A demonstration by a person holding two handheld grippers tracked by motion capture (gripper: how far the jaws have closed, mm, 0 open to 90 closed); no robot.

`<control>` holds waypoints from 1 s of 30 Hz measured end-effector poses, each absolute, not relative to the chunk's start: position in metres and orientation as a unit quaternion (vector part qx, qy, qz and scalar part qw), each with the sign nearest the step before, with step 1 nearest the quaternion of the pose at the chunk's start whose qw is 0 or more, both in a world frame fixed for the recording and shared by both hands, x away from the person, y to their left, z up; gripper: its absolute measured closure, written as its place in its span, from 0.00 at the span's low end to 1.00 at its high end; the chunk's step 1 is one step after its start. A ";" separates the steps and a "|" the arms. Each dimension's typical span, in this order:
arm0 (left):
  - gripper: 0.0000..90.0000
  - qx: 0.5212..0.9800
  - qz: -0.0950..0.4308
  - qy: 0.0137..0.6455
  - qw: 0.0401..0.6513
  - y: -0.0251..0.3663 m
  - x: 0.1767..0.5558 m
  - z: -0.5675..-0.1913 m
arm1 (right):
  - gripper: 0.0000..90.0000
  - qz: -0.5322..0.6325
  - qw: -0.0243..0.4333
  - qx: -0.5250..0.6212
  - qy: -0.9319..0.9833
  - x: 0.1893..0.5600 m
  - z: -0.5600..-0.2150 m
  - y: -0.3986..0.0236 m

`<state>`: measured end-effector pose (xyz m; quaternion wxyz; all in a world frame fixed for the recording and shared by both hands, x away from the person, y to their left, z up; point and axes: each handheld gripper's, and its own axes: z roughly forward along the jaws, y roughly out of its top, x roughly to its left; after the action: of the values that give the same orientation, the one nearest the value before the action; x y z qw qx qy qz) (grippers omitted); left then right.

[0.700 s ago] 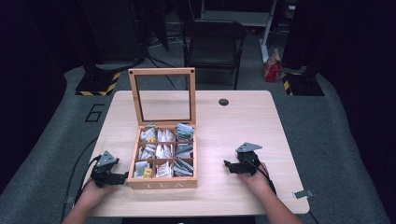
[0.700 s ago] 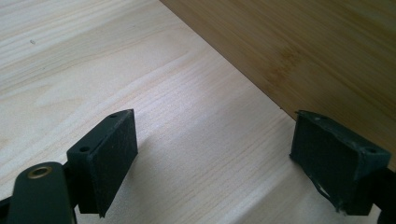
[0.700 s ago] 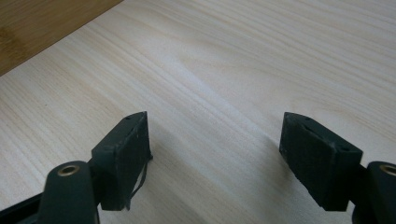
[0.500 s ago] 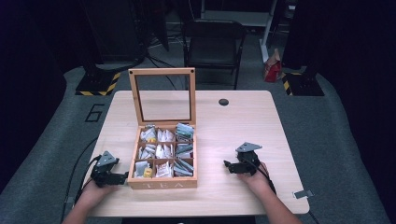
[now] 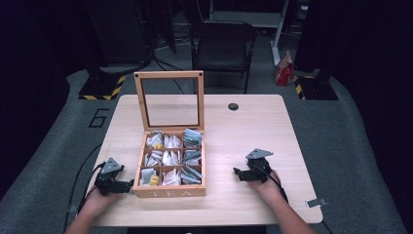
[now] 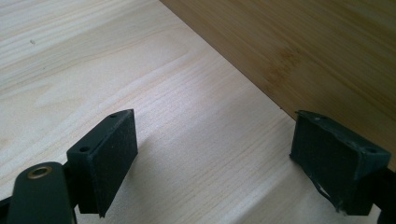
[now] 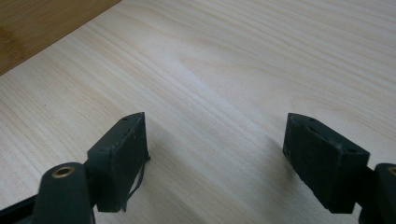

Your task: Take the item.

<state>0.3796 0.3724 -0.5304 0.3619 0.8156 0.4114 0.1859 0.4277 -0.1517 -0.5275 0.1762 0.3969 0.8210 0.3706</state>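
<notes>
Near the front edge of the bench: tea box, lid up, packets apparently all inside.
Left tool: spread, empty, just beside the box.
Right tool: spread, empty, apart from it.
Progress: box opened; nothing picked yet.

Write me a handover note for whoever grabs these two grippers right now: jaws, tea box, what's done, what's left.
Left gripper: open, empty, resting on the table beside the tea box.
Right gripper: open, empty, on the table, well apart from the box.
Tea box: lid stands upright and open; tea bags fill the compartments.
Done: the box is open.
Left: nothing is gripped yet; probably handling a tea bag next.
</notes>
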 end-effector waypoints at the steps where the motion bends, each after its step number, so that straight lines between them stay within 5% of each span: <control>1: 0.16 0.815 0.186 0.412 0.362 0.372 0.380 -0.530 | 0.25 0.369 0.176 0.390 0.825 0.428 -0.527 -0.153; 15: 0.16 0.818 0.184 0.409 0.359 0.373 0.380 -0.530 | 0.37 0.373 0.171 0.393 0.823 0.428 -0.524 -0.153; 30: 0.16 0.820 0.185 0.407 0.358 0.373 0.380 -0.530 | 0.39 0.418 0.162 0.377 0.811 0.414 -0.493 -0.146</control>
<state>0.3801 0.3734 -0.5295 0.3583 0.8197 0.4067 0.1853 0.4144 -0.1458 -0.4927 0.1616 0.3769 0.8106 0.4181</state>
